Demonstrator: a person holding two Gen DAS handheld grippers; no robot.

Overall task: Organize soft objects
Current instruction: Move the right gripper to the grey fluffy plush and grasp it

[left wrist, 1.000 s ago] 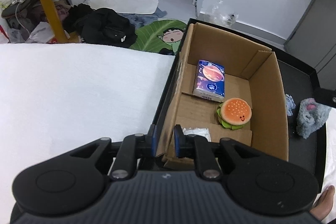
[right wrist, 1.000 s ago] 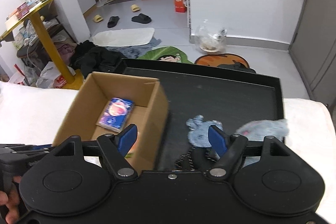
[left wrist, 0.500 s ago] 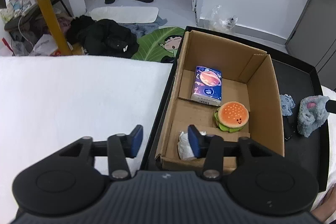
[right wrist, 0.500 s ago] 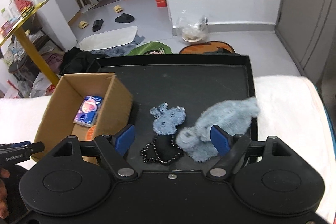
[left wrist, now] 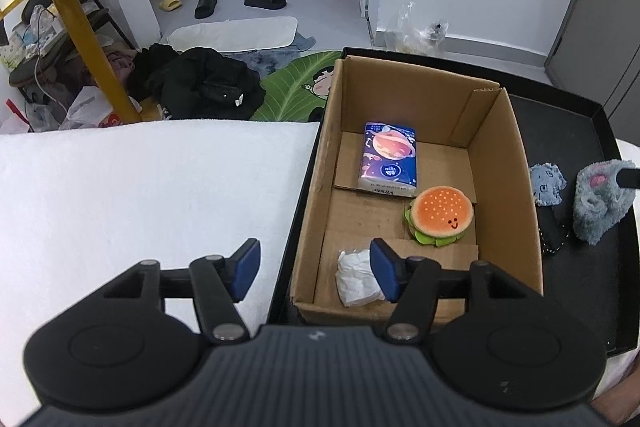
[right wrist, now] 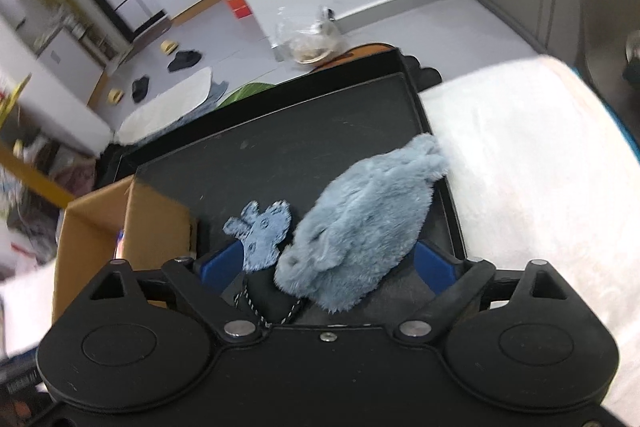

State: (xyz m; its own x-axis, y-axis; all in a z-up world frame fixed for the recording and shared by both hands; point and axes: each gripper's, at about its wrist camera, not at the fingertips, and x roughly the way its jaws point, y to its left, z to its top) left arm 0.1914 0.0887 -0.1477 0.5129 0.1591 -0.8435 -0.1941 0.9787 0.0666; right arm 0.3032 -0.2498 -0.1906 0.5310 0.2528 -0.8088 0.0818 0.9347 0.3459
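Observation:
A cardboard box stands on a black tray. It holds a blue tissue pack, a plush burger and a crumpled white tissue. My left gripper is open and empty, straddling the box's near left wall. To the right of the box lie a fluffy grey-blue plush, a flat blue denim toy and a black pouch. My right gripper is open, its fingers either side of the fluffy plush and the denim toy.
The tray sits on a white fluffy cover that also shows in the right wrist view. Beyond the edge, the floor holds dark clothes, slippers and a yellow table leg.
My left gripper opened from around the box wall and drew back. My right gripper moved forward and down until its open fingers flank the fluffy plush.

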